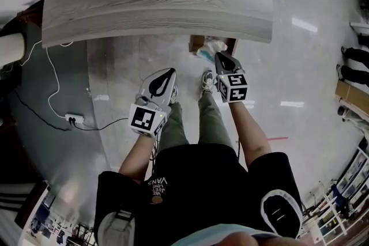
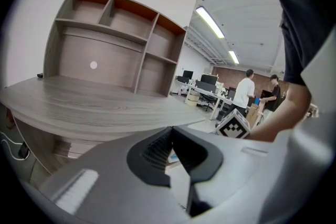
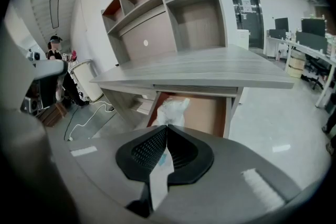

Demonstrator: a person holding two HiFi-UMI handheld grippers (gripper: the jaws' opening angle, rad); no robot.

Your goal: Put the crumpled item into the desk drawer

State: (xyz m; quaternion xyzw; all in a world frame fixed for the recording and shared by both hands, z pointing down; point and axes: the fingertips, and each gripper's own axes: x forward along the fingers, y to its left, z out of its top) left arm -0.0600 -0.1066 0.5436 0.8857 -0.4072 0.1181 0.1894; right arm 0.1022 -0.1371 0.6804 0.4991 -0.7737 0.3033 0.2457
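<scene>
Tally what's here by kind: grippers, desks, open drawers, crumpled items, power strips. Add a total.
grippers: 2 (left gripper, right gripper)
desk: 1
open drawer: 1
crumpled item: 1
power strip: 1
total: 6

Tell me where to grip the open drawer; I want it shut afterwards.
Probably its side wall near the front, coming from the open floor side: the drawer sticks out from under the desk, and that wall stands bare, away from the crumpled item.
</scene>
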